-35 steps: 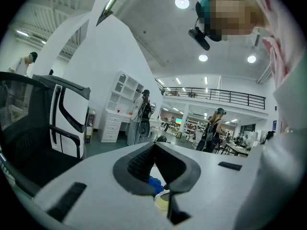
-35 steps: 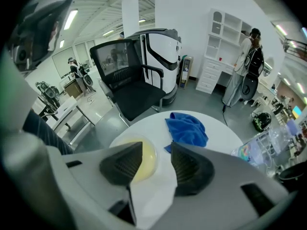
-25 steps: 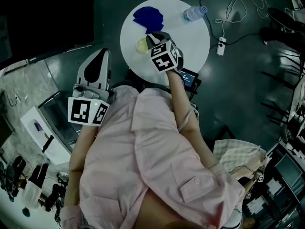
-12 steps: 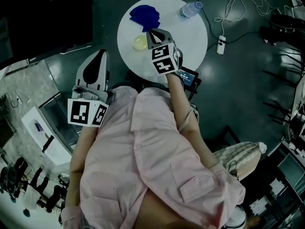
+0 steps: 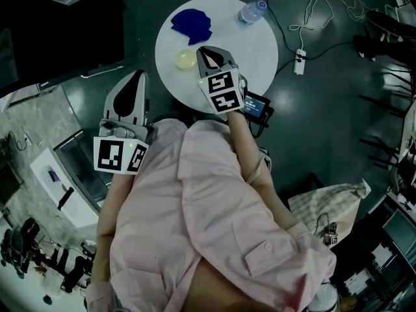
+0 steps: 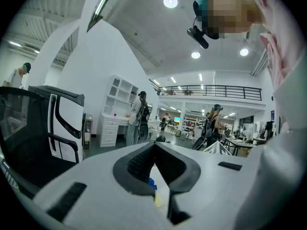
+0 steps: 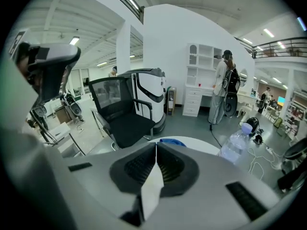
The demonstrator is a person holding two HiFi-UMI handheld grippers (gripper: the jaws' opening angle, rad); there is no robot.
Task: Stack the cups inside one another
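Cup point(image 5: 185, 58), pale yellow: where is it, and which step is it at?

— It stands open side up on the round white tabletop point(image 5: 253, 51), alone, with nothing nested in it. A blue heap point(image 5: 192, 23) lies apart from it at the far edge. That heap is possibly the other cups, but its shape is too unclear to say. A bottle point(image 5: 249, 12) stands well apart from both. Step, by my reading: the pick-up, not yet made.

— Right gripper point(image 5: 205, 51)?

— It is over the tabletop, just beside the cup. The jaws are pressed together and nothing shows between them. Only the tabletop and the blue heap show beyond the tips. No contact with the cup is visible.

— Left gripper point(image 5: 138, 75)?

— It is held off the tabletop, on the person's left. The jaws meet at the tip and it is empty.

— What does the next move call for?

— A judgement only. The right jaws spread, then come down with one jaw inside the rim and one outside. They close on the wall gently, since a thin cup is likely to flex or tip. Then lift and carry the cup toward the blue heap, if those prove to be cups.
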